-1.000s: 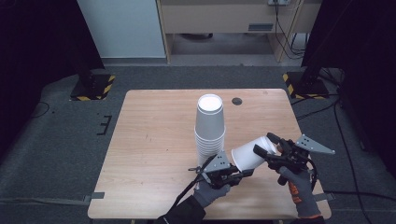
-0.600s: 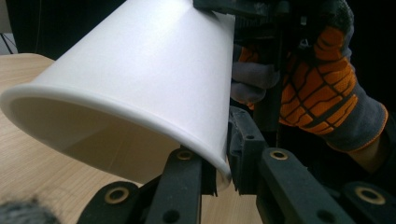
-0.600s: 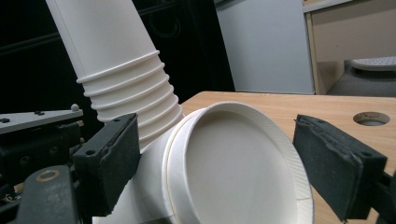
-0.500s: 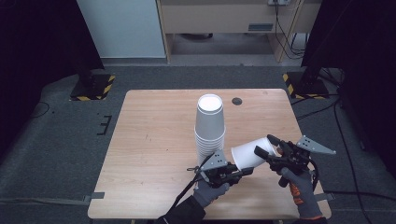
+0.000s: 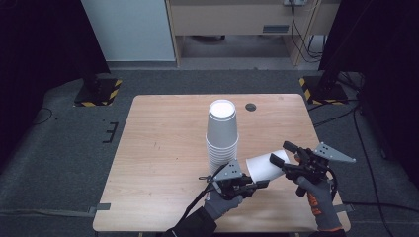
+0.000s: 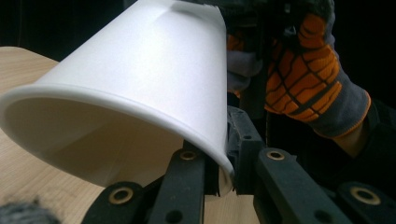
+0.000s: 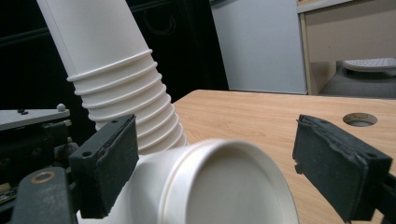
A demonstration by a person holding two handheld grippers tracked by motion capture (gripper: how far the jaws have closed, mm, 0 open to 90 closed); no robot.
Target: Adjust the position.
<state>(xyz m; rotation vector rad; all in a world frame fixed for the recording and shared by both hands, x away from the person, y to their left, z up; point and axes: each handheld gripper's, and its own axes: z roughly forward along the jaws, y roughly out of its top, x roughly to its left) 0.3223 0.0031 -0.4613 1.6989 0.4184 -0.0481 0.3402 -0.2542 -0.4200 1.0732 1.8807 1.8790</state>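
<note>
A single white paper cup (image 5: 267,167) lies on its side just above the table's front right, mouth toward my left gripper (image 5: 259,184). In the left gripper view that gripper (image 6: 224,158) is shut on the cup's (image 6: 140,79) rim wall, one jaw inside and one outside. My right gripper (image 5: 280,153) stands open around the cup's base end. In the right gripper view its pads (image 7: 109,158) flank the cup's round bottom (image 7: 233,186), and the right pad is clearly apart from it. A tall stack of upturned white cups (image 5: 222,133) stands just behind.
The wooden table (image 5: 163,148) has a round cable hole (image 5: 251,106) at the back right. The cup stack (image 7: 121,84) rises close by the right gripper's left pad. An orange and grey gloved hand (image 6: 303,74) holds the right gripper.
</note>
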